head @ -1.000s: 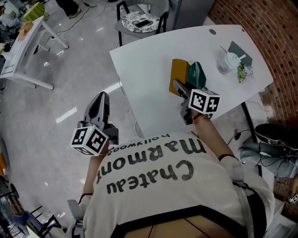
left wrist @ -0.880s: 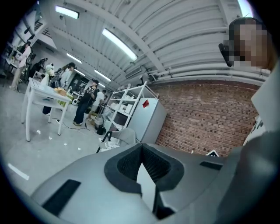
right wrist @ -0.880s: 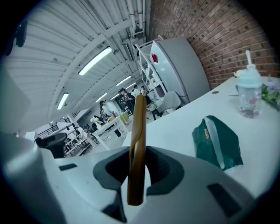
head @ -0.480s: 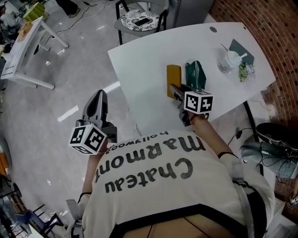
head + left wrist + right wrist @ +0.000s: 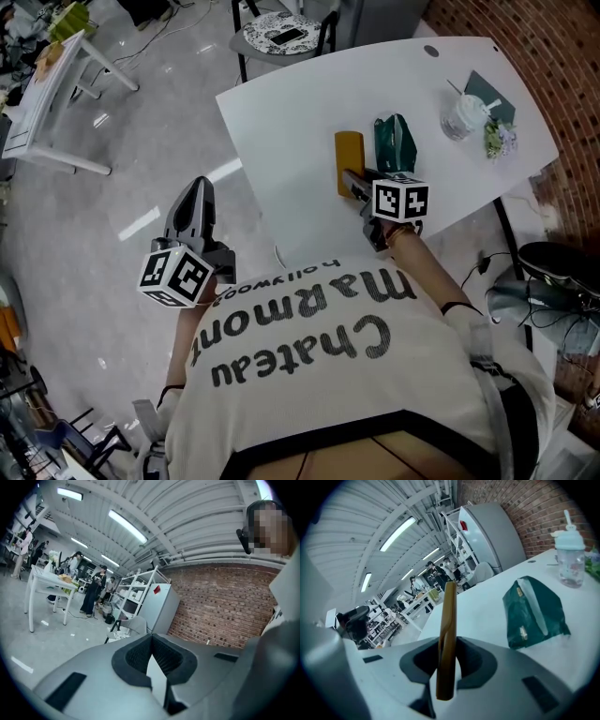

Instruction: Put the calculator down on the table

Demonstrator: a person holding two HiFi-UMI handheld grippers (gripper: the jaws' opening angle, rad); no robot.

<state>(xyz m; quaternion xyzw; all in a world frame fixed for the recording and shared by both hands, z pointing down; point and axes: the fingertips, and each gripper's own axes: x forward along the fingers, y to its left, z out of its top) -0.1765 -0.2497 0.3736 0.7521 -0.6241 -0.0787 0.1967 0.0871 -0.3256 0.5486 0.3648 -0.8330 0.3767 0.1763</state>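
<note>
The calculator (image 5: 349, 161) is a flat yellow slab, held on edge over the white table (image 5: 291, 112). My right gripper (image 5: 356, 184) is shut on its near end. In the right gripper view the calculator (image 5: 449, 616) rises thin and upright between the dark pads of the right gripper (image 5: 448, 660). Whether it touches the tabletop is not visible. My left gripper (image 5: 196, 195) hangs over the floor left of the table. Its jaws are closed with nothing in them, which the left gripper view confirms at the left gripper (image 5: 151, 641).
A green pouch (image 5: 394, 145) lies just right of the calculator and shows as the pouch (image 5: 532, 611) in the right gripper view. A plastic cup with a straw (image 5: 463, 120), a small plant (image 5: 497, 141) and a dark card (image 5: 492, 94) sit at the table's far right. A chair (image 5: 281, 33) stands behind it.
My right gripper has sunk toward the tabletop with the calculator, which now shows narrower, more edge-on. The left gripper has stayed where it was.
</note>
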